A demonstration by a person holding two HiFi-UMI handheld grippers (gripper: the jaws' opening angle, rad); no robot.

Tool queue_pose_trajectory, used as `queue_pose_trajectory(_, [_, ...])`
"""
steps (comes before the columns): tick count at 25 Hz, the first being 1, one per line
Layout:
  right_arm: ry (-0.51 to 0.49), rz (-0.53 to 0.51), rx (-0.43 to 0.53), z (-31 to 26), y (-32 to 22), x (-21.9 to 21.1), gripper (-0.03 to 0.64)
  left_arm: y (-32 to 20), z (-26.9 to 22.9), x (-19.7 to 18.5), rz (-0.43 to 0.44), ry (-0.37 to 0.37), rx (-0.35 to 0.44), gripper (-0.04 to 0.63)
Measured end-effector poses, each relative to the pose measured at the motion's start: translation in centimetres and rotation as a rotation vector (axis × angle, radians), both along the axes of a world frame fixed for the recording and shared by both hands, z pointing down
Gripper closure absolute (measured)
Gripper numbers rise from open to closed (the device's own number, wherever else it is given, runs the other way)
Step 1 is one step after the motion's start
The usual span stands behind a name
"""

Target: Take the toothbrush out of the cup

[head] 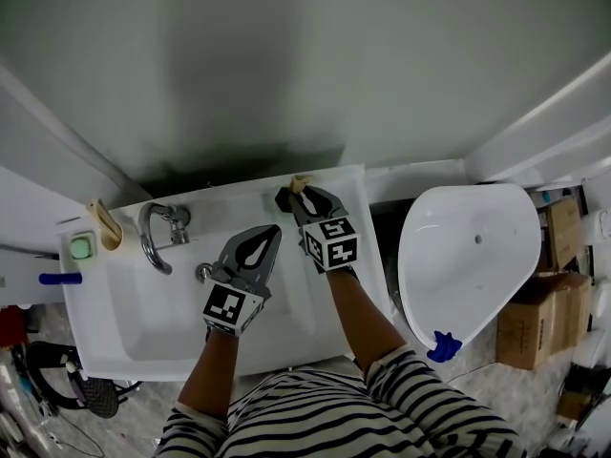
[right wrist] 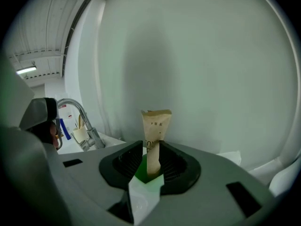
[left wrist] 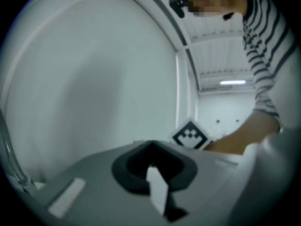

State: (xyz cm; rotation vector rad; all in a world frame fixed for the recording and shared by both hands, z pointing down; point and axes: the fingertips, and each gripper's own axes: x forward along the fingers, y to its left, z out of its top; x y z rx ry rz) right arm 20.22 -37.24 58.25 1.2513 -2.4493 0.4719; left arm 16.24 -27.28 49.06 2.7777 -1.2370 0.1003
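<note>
Right hand-held gripper (right wrist: 149,163) spread wide around the paper-wrapped toothbrush (right wrist: 155,132) in the green cup (right wrist: 139,172); light, slim, probably slippery, so pinch mid-stem; left hand-held gripper (left wrist: 151,150) pressed together, empty

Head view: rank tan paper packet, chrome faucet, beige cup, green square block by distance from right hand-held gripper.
1. Tan paper packet: at the right hand-held gripper, between its open jaws.
2. Chrome faucet: to its left.
3. Beige cup: left of the faucet.
4. Green square block: farthest left, beside the cup.
</note>
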Motion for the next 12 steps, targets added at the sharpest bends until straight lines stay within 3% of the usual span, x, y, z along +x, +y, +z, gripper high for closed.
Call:
queue_pose_trajectory(8, [0.015, 0.019, 0.007, 0.2, -0.4, 0.25, 0.589, -0.03, 0.13, -0.12, 0.002, 0.004, -0.004, 0.588])
queue_pose_trajectory(12, [0.004, 0.016, 0.022, -0.33, -0.51, 0.16, 0.595, -0.05, 0.1, -0.13, 0.003, -0.001, -0.005, 0.588])
